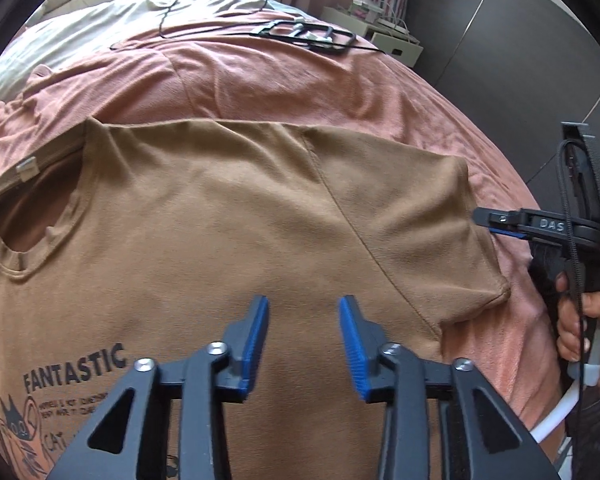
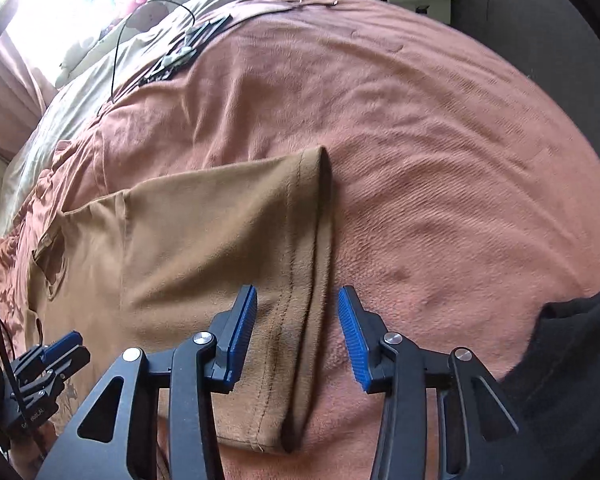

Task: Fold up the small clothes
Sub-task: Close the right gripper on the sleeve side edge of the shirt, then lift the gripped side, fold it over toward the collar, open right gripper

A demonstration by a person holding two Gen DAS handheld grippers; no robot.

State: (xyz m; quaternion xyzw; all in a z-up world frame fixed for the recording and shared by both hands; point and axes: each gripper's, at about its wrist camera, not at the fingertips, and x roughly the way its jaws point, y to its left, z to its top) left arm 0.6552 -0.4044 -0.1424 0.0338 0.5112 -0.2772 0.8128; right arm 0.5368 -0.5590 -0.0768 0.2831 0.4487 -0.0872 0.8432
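A brown T-shirt (image 1: pixel 228 216) lies flat, front up, on a salmon bedspread (image 1: pixel 268 76). Its neck opening (image 1: pixel 32 216) is at the left, and a "FANTASTIC" print (image 1: pixel 74 366) sits lower left. My left gripper (image 1: pixel 304 302) is open just above the chest cloth, near the shoulder seam, with nothing pinched. In the right wrist view my right gripper (image 2: pixel 298 292) is open and straddles the hem of the sleeve (image 2: pixel 300 280), its pads (image 2: pixel 242 324) clear of the cloth. The left wrist view shows the right gripper (image 1: pixel 484 218) at the sleeve's edge, held by a hand (image 1: pixel 580 332).
Far up the bed lie a black frame-like object (image 1: pixel 304 36) and a thin black cable (image 1: pixel 204 28). A cream blanket (image 1: pixel 100 20) covers the head end. White drawers (image 1: pixel 384 28) stand beyond the bed against a dark wall. Dark clothing (image 2: pixel 572 340) fills the lower right of the right wrist view.
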